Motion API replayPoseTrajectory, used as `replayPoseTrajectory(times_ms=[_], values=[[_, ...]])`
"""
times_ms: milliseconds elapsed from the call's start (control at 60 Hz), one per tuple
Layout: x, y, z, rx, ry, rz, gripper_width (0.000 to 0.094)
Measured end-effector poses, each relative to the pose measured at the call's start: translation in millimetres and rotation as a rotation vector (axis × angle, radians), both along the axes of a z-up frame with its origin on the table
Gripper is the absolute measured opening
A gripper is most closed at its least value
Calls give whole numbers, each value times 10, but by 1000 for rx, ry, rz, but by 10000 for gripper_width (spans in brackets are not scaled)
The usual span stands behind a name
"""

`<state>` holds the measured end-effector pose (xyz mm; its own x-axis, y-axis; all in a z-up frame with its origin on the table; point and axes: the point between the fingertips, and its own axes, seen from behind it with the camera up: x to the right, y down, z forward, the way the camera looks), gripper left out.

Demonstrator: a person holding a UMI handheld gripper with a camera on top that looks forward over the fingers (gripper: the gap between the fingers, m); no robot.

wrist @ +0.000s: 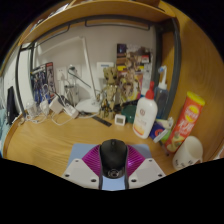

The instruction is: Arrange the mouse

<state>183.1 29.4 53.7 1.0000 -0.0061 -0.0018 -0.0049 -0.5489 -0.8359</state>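
**Mouse held between the fingers, above a cluttered desk**

Nearest the camera: the gripper (113, 172), its two fingers closed in on a black mouse (114, 157). The magenta pads (96, 161) show on either side of the mouse body, pressed against its flanks. The mouse sits at 6 o'clock, nose pointing away from the lens, scroll wheel faintly visible along its middle.

Just beyond the fingers: bare wooden desk (60, 140), running from 9 o'clock across to 3 o'clock.

Mid-range, around 3 o'clock: a white bottle (146, 113) with an orange cap, upright. Beside it toward 4 o'clock, a tall snack can (186, 120), yellow and red, leaning slightly. A white rounded object (188, 152) lies near the can's base; what it is cannot be told.

Farther, at 12 o'clock: a tangle of cables and small parts (118, 85) against the white wall (80, 55). At 9 to 10 o'clock, dark upright items (42, 85) stand at the desk's back edge.
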Motion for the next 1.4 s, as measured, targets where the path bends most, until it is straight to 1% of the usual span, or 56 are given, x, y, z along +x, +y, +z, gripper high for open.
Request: replayPoseTrajectory(times_ms=[50,183,200,217,233,267,300,317,333,417,433,450,467,567,683,783,900,983,1117,1233,1400], values=[[-2,-23,-198,-23,9,-1,293],[-93,-126,-641,-107,7,27,299],[-104,-145,-675,-116,5,31,322],[-105,-113,-654,-95,9,22,330],[-101,-119,-657,-96,18,13,350],[-103,-118,-655,-92,36,-1,360],[-96,-124,-663,-93,33,-2,383],[-89,-125,-661,-92,28,-1,421],[-86,-124,-662,-92,24,-1,413],[-76,-124,-667,-98,33,-14,466],[-74,-127,-669,-101,34,-16,492],[-64,-134,-670,-105,31,-20,542],[-52,-144,-669,-109,26,-23,556],[-27,-230,-597,-139,10,-46,869],[-93,-337,-303,-131,15,-49,867],[-191,-441,130,-107,3,-50,866],[-380,-551,753,-62,1,-33,864],[-492,-620,1208,-9,-3,-37,870],[-734,-769,1761,50,-17,-29,871],[-984,-907,2062,85,-23,-11,867],[-1275,-1087,2247,107,-23,6,866]])
